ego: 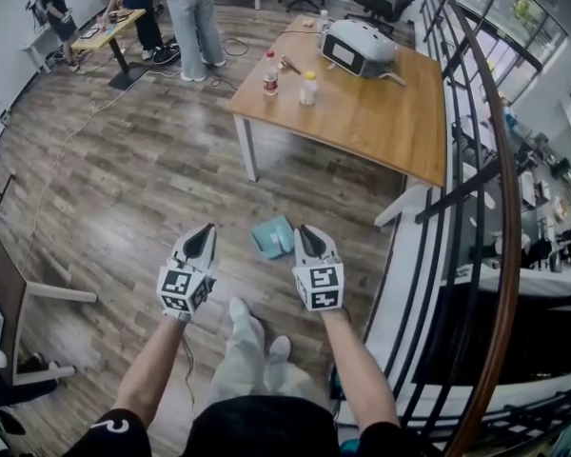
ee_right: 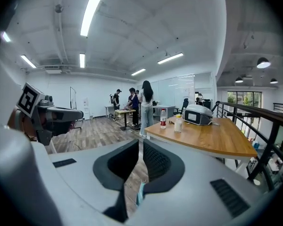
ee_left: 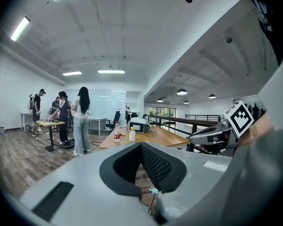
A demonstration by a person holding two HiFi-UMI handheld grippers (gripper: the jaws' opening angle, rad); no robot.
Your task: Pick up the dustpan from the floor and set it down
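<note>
Dustpan (ego: 271, 237) lying on the wooden floor (ego: 143, 188) just beyond the jaw tips, sitting between the two tools but nearer the right gripper (ego: 305, 232) than the left gripper (ego: 206, 230), both hanging clenched tight, gripping nothing.

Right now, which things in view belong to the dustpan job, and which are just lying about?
For the job:
- dustpan, lying on the floor
- left gripper, shut, empty
- right gripper, shut, empty

Just lying about:
- wooden table
- red-labelled bottle
- white bottle
- white device
</note>
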